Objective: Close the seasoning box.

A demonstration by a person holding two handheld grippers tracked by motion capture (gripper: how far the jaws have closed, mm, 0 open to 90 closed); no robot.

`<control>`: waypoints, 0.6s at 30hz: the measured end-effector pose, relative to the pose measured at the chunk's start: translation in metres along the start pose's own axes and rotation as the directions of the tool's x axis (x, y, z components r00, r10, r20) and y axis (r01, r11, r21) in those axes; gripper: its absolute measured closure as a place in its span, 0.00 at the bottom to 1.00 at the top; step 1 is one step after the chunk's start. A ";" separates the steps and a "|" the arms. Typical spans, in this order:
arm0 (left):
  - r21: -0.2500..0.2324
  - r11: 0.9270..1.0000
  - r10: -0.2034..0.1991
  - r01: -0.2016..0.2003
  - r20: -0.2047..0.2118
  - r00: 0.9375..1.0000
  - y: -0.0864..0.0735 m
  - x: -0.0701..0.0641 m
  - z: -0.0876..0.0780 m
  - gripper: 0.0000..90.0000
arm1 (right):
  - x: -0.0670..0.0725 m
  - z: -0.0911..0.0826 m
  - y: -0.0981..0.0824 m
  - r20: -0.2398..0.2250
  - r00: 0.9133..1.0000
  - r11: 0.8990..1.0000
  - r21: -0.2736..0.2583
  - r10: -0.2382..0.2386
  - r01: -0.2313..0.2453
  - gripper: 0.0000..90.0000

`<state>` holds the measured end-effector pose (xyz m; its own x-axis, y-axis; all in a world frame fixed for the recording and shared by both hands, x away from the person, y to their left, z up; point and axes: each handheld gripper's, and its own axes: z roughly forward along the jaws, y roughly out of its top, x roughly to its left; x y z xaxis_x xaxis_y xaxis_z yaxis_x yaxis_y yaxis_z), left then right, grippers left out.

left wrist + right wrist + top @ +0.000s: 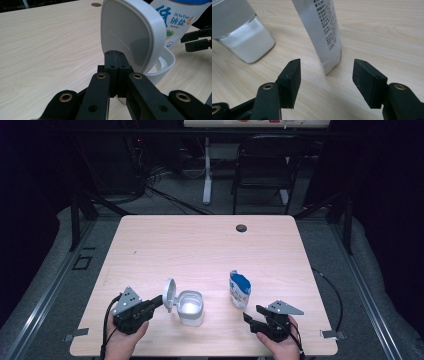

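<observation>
I see a pale wood-grain table (200,245) with a matt, smooth top. The container (191,308) and its flip lid (130,32) look like white plastic with a soft sheen. The salt pouch (239,289) is glossy printed film. My gripper pads (368,82) are matt black, faintly grainy.

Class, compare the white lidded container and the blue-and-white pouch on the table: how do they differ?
The container is squat, rigid and plain white; the pouch is taller, slimmer, soft and printed in blue. The container stands open with its hinged lid tipped up; whether the pouch is opened cannot be told. Both stand upright on the wooden table.
</observation>
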<state>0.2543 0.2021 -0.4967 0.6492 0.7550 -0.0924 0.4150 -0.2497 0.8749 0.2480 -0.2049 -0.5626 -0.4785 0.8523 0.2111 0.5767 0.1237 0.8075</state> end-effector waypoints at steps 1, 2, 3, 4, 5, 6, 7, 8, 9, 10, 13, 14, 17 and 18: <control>-0.002 1.000 0.001 -0.001 0.003 1.000 0.000 0.000 0.000 1.00 | 0.000 0.000 0.000 0.001 1.000 1.000 0.000 0.000 0.000 0.44; -0.001 1.000 0.003 -0.003 0.003 1.000 0.001 -0.001 0.000 1.00 | 0.000 0.000 0.000 0.002 1.000 1.000 0.002 -0.001 0.001 0.44; -0.002 1.000 0.002 -0.002 0.003 1.000 0.001 -0.001 0.001 1.00 | 0.000 0.000 0.000 0.000 1.000 1.000 0.003 -0.003 0.003 0.44; -0.002 1.000 0.002 -0.002 0.003 1.000 0.001 -0.001 0.001 1.00 | 0.000 0.000 0.000 -0.001 1.000 1.000 0.007 -0.008 0.008 0.44; -0.001 1.000 0.001 -0.001 0.003 1.000 0.001 -0.001 0.001 1.00 | 0.000 0.000 0.000 -0.001 1.000 1.000 0.009 -0.010 0.010 0.44; 0.001 1.000 0.000 0.000 0.003 1.000 0.001 -0.001 0.001 1.00 | 0.000 0.001 0.000 -0.001 1.000 1.000 0.009 -0.010 0.010 0.44; -0.001 1.000 0.003 -0.003 0.005 1.000 0.001 -0.001 0.001 1.00 | 0.001 0.001 0.000 -0.002 1.000 1.000 0.006 -0.007 0.007 0.44; -0.002 1.000 0.004 -0.004 0.005 1.000 0.002 -0.002 0.001 1.00 | 0.000 0.001 0.000 -0.002 1.000 1.000 0.005 -0.007 0.007 0.44; -0.006 1.000 0.004 -0.004 0.005 1.000 0.002 -0.002 0.001 1.00 | 0.000 0.001 0.000 -0.002 1.000 1.000 0.004 -0.008 0.008 0.44; -0.006 1.000 0.006 -0.005 0.007 1.000 0.003 -0.002 0.001 1.00 | 0.000 0.001 0.000 -0.002 1.000 1.000 0.002 -0.007 0.007 0.44; -0.008 1.000 0.005 -0.005 0.012 1.000 0.004 -0.005 0.003 1.00 | 0.000 0.001 0.000 0.000 1.000 1.000 0.003 -0.008 0.008 0.44; -0.008 1.000 0.007 -0.006 0.013 1.000 0.004 -0.006 0.004 1.00 | -0.001 0.001 0.000 0.001 1.000 1.000 0.002 -0.007 0.007 0.44; -0.007 1.000 0.020 -0.020 0.023 1.000 0.006 -0.010 0.006 1.00 | -0.001 0.001 0.000 0.002 1.000 1.000 -0.003 -0.002 0.002 0.44; -0.003 1.000 0.026 -0.026 0.024 0.999 0.006 -0.011 0.007 1.00 | -0.001 0.000 0.000 0.002 1.000 1.000 -0.005 -0.002 0.002 0.44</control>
<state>0.2540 0.1881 -0.4934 0.6747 0.7337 -0.0807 0.3961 -0.2676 0.8784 0.2490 -0.2058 -0.5631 -0.4780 0.8533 0.2085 0.5727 0.1228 0.8105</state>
